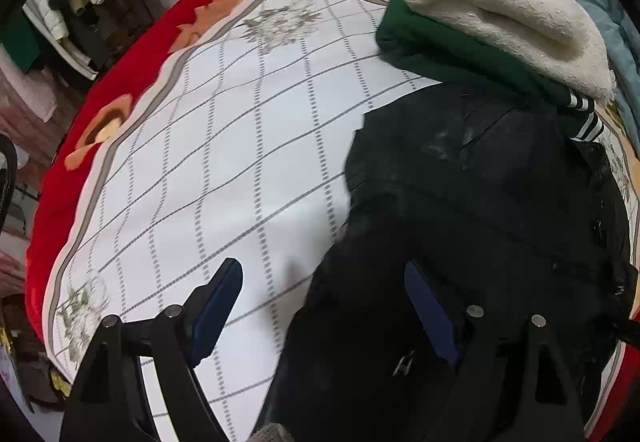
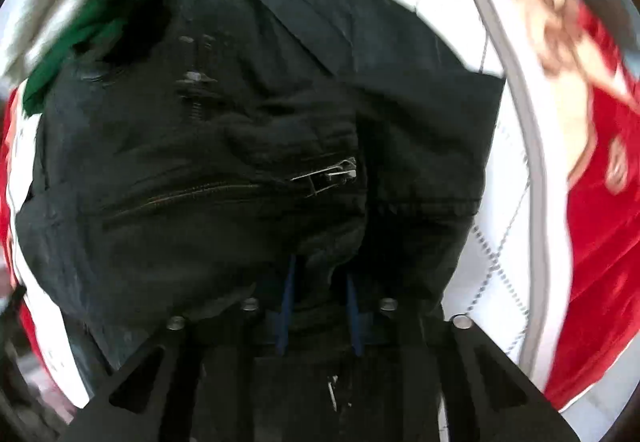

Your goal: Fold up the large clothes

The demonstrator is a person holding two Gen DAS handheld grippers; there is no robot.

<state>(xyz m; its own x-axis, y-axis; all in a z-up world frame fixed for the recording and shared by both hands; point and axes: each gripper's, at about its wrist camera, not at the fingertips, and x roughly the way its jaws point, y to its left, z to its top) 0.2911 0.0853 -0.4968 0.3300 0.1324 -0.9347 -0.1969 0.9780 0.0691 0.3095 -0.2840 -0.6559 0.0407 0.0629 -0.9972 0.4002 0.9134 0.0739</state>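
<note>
Bedspread of white quilted cloth with a grey grid (image 1: 224, 146) bearing a bulky black zippered jacket (image 1: 480, 202) beside a folded green garment with cream fleece lining (image 1: 492, 14). Left gripper (image 1: 324, 306): fingers spread wide, one over bare cloth, one over the jacket. Right gripper (image 2: 320, 306): fingers pinching a fold of jacket.
</note>
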